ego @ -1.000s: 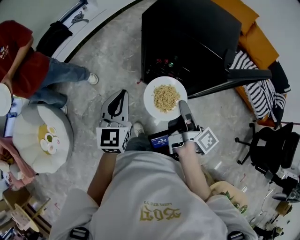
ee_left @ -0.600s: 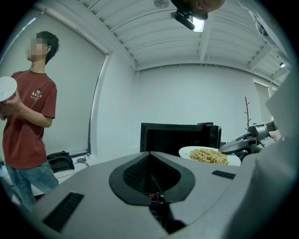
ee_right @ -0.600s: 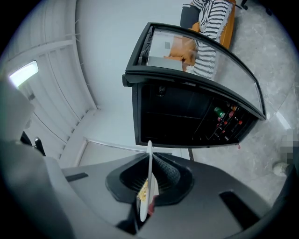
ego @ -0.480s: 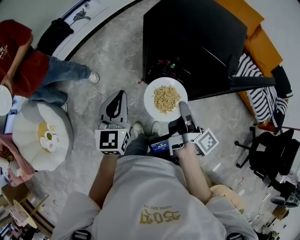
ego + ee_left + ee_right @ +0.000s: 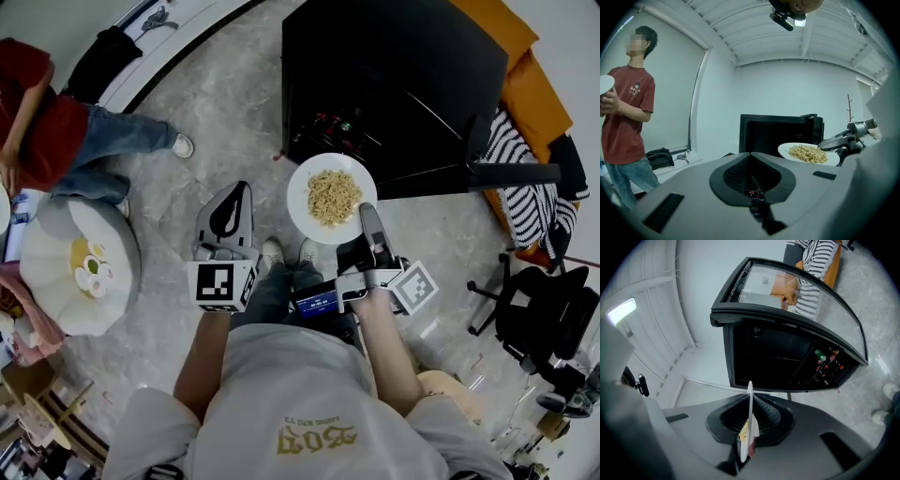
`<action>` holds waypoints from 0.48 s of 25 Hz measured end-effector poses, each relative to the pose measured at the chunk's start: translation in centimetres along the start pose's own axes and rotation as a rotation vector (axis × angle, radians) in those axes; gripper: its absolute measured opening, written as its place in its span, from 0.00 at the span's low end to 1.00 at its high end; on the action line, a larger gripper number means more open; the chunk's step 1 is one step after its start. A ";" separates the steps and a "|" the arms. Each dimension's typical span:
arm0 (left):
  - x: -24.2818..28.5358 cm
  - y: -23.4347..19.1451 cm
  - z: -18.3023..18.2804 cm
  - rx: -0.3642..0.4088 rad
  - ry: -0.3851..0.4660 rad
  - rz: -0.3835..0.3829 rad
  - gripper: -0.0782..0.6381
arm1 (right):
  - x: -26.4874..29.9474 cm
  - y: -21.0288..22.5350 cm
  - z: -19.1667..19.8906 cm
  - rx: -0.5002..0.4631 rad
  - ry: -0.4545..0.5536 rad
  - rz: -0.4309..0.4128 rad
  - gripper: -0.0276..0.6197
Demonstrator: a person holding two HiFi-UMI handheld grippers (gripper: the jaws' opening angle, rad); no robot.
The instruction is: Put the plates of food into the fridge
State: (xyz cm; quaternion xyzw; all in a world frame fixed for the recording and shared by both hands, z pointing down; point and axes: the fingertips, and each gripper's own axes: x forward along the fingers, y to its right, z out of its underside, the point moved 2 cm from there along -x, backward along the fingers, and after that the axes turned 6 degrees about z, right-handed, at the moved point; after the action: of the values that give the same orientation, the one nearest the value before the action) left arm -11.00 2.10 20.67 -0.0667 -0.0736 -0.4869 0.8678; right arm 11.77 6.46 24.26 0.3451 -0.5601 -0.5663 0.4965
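The right gripper (image 5: 367, 217) is clamped on the near rim of a white plate (image 5: 330, 198) heaped with pale noodles (image 5: 332, 196). In the right gripper view the plate (image 5: 749, 420) shows edge-on, pinched between the two jaws. The plate hangs level in the air just in front of the black fridge (image 5: 389, 80), close to its open front but not inside it. The fridge door (image 5: 511, 172) is swung wide to the right, and its glass pane (image 5: 801, 294) fills the upper part of the right gripper view.

Low inside the fridge sit a few small red and green things (image 5: 827, 361), perhaps cans or bottles; they are too small to tell.

The left gripper (image 5: 236, 199) hovers to the left of the plate, apart from it, jaws pressed together with nothing between them. From its own view the plate (image 5: 808, 153) floats off to the right, before the dark fridge opening (image 5: 776, 136).

At the far left a person in a red shirt (image 5: 627, 117) stands on the grey floor (image 5: 225, 103), holding another white plate (image 5: 604, 84). A round cushioned stool (image 5: 75, 267) is beside them.
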 end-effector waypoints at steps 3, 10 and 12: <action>0.6 -0.1 0.5 0.005 -0.003 0.000 0.12 | 0.5 0.4 -0.2 -0.015 -0.002 -0.002 0.08; 2.3 0.2 2.2 0.025 -0.021 0.024 0.12 | 1.7 1.9 -0.7 -0.036 -0.006 0.007 0.08; 2.3 0.2 2.6 0.019 -0.016 0.021 0.12 | 1.7 2.2 -0.6 -0.037 -0.007 0.006 0.08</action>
State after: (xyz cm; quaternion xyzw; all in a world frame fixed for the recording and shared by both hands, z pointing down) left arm -9.80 0.78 23.66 -0.0629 -0.0844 -0.4763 0.8730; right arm 12.28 4.94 26.63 0.3320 -0.5523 -0.5764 0.5025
